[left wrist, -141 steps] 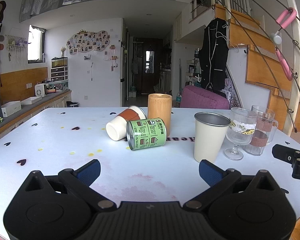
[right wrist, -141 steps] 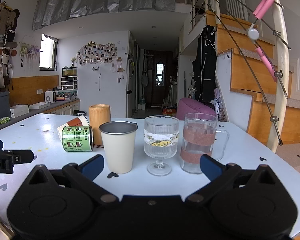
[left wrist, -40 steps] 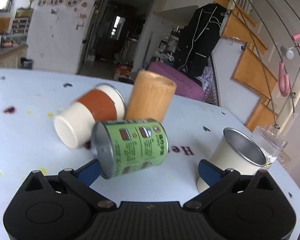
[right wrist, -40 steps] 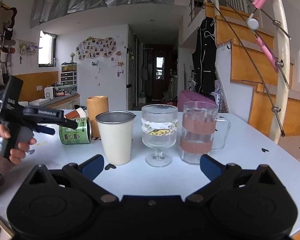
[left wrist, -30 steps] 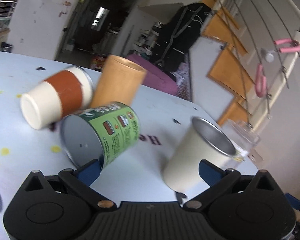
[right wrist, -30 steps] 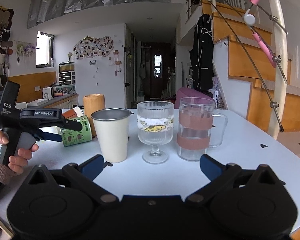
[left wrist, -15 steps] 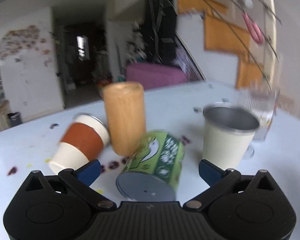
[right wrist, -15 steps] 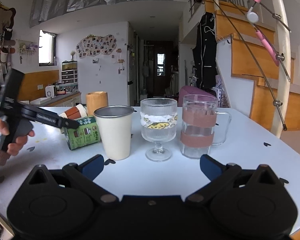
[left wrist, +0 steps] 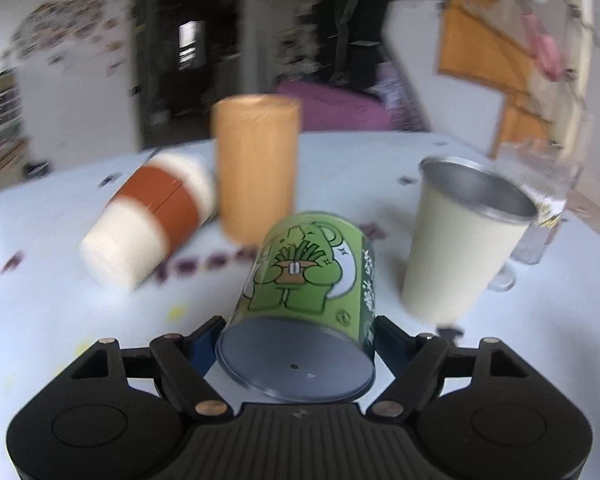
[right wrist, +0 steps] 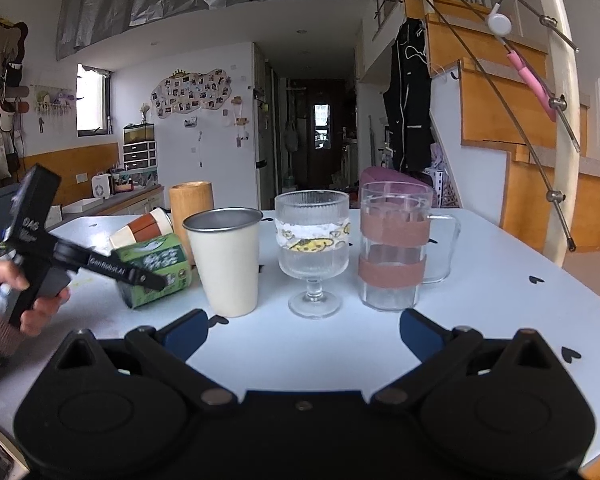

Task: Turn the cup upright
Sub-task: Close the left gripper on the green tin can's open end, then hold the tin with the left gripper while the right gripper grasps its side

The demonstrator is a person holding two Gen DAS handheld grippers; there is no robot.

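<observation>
A green printed cup [left wrist: 308, 280] lies on its side on the white table, its grey base toward the left wrist camera. My left gripper [left wrist: 296, 344] has closed on its base end, one blue pad on each side. In the right wrist view the cup [right wrist: 156, 272] is tilted, base end raised, with the left gripper [right wrist: 140, 276] on it. A second fallen cup [left wrist: 148, 224], white with a brown sleeve, lies behind it to the left. My right gripper [right wrist: 304, 330] is open and empty near the table's front edge.
Upright on the table [right wrist: 480, 292] stand a wooden cylinder cup [left wrist: 256, 168], a cream metal cup [right wrist: 224, 260], a ribbed stem glass [right wrist: 312, 248] and a glass mug with brown bands [right wrist: 396, 244]. The cream cup stands close to the right of the green cup.
My left gripper swung round to the green cup's base end and closed on it. The cup's base end has lifted a little. The right gripper has barely moved.
</observation>
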